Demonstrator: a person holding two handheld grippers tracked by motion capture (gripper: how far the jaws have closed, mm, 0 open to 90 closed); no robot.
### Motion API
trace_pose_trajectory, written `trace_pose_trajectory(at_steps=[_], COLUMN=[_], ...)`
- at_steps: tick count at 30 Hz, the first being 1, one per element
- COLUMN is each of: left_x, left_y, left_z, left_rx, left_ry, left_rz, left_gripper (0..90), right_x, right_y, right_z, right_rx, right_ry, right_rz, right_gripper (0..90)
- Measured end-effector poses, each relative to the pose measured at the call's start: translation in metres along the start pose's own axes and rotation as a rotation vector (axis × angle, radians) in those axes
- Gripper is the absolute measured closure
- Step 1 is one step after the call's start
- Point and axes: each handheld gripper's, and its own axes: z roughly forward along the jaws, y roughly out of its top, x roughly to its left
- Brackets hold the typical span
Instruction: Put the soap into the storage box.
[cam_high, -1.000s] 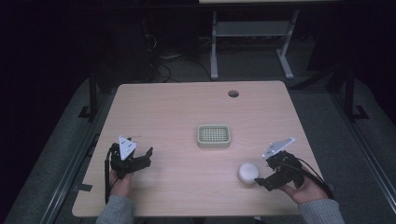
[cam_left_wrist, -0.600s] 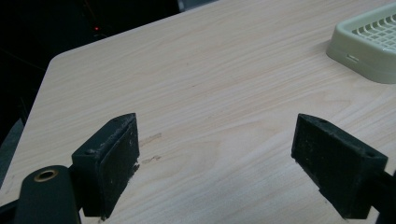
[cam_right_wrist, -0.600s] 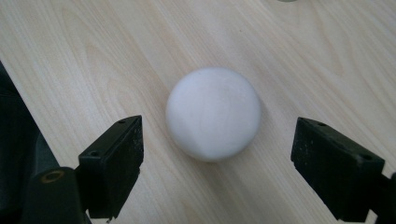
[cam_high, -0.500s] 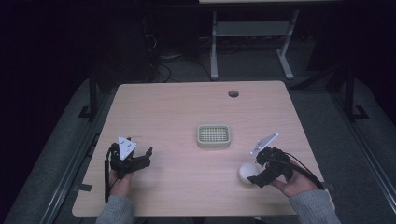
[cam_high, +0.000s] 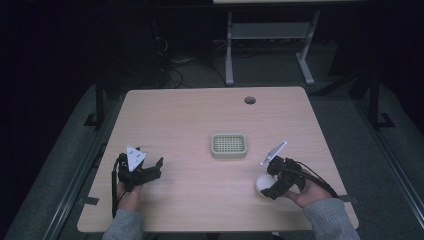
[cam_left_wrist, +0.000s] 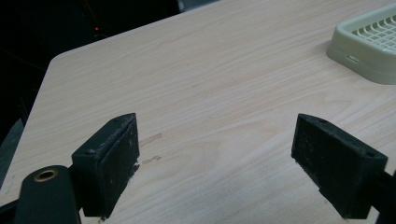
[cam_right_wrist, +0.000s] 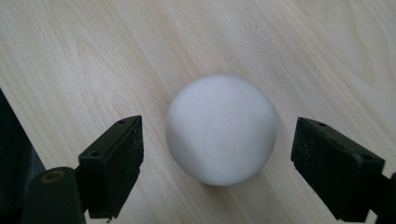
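One pale wood tabletop (cam_high: 190, 120) carries everything. A cream slatted soap dish (cam_high: 228, 145) sits near its centre. The left gripper (cam_left_wrist: 215, 154) rests at the near left, jaws released and empty. The right gripper (cam_right_wrist: 217, 158), jaws spread, straddles a white ball (cam_right_wrist: 220, 129) at the near right without touching it

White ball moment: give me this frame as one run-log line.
right claw: open, straddling white ball, no contact | left claw: open, empty, over table | green tray: mid-table, empty
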Motion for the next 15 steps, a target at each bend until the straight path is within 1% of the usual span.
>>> trace_pose_trajectory(at_steps=[4,6,8,12,15], left_x=[0.000,0.000,0.000,0.000,0.000], left_y=[0.000,0.000,0.000,0.000,0.000], left_z=[0.000,0.000,0.000,0.000,0.000], left_rx=[-0.001,-0.001,-0.001,0.000,-0.001], left_ry=[0.001,-0.001,-0.001,-0.001,-0.002], left_rz=[0.006,0.001,0.001,0.003,0.002], left_gripper=[14.8,14.8,14.8,14.8,14.8], right_x=[-0.001,0.000,0.000,-0.001,-0.001], right_y=[0.003,0.004,0.005,0.007,0.008], right_z=[0.005,0.007,0.010,0.015,0.019], right_rx=[0.016,0.025,0.040,0.057,0.078], right_ry=[0.005,0.014,0.010,0.020,0.016], right_rz=[-0.004,-0.003,-0.009,0.000,-0.007], right_gripper=[16.0,15.7,15.3,15.2,15.0])
